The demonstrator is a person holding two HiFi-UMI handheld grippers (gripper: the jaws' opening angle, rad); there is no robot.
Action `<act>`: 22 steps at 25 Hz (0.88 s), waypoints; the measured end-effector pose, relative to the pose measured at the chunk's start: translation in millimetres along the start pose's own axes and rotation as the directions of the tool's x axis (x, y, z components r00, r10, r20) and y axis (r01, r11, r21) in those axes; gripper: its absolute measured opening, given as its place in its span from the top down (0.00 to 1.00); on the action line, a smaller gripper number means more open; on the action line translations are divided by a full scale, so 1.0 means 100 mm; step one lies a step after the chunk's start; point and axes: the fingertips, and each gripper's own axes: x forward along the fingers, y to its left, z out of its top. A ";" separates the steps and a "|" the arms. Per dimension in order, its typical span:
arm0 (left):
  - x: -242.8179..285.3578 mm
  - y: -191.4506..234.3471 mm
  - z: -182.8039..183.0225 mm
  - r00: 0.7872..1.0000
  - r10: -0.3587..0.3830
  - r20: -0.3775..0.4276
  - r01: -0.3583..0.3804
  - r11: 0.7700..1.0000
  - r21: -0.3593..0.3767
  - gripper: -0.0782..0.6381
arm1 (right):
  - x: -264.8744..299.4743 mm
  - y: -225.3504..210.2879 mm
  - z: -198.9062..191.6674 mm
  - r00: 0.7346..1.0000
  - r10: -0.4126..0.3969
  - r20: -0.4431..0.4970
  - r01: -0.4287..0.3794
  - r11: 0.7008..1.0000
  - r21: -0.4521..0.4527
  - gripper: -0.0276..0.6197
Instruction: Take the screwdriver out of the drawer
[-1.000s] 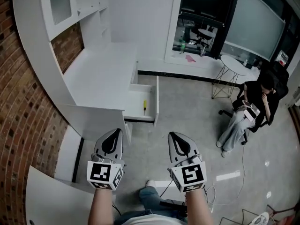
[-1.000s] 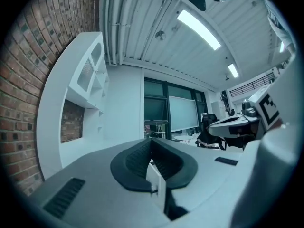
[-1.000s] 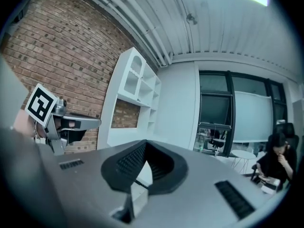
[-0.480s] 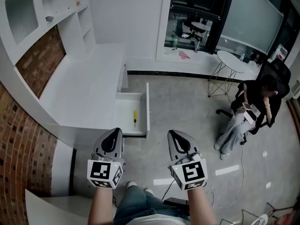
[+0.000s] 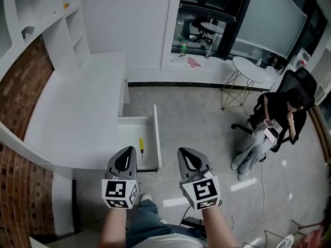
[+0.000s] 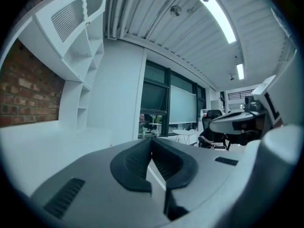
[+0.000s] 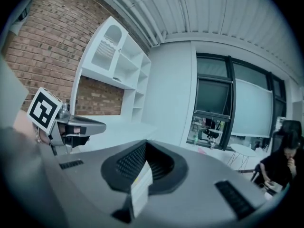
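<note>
Drawer (image 5: 129, 133) stands out from the desk's (image 5: 77, 112) right edge, with the screwdriver (image 5: 141, 145) lying in it, toward its right wall. Left gripper (image 5: 126, 154) sits at the drawer's near end, right gripper (image 5: 186, 155) beside it over the floor. Shelves (image 5: 70, 27) are behind the desk. Far right there's a round table (image 5: 248, 68), and in front of it a seated person (image 5: 279, 112).

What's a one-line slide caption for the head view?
Left tool and right tool, both shut and empty, hover short of the open drawer holding the yellow screwdriver.
</note>
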 end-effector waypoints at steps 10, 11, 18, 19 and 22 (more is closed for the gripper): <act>0.84 0.29 -0.22 0.996 -0.053 -0.075 0.051 0.998 -0.030 0.87 | 0.82 -0.21 -0.24 0.999 -0.006 -0.053 0.011 0.995 0.097 0.94; 0.89 0.30 -0.27 0.995 -0.054 -0.087 0.051 0.998 -0.042 0.87 | 0.88 -0.23 -0.28 0.998 0.000 -0.064 0.006 0.995 0.095 0.94; 1.33 0.31 -0.88 0.973 -0.062 -0.224 0.038 0.993 -0.108 0.75 | 1.24 -0.45 -0.73 0.988 0.054 -0.146 -0.037 0.992 0.119 0.94; 1.39 0.31 -0.99 0.966 -0.057 -0.251 0.029 0.993 -0.114 0.71 | 1.29 -0.49 -0.82 0.985 0.066 -0.162 -0.046 0.991 0.125 0.94; 1.53 0.34 -1.37 0.937 -0.045 -0.348 -0.006 0.990 -0.143 0.63 | 1.46 -0.60 -1.15 0.970 0.104 -0.221 -0.066 0.982 0.175 0.94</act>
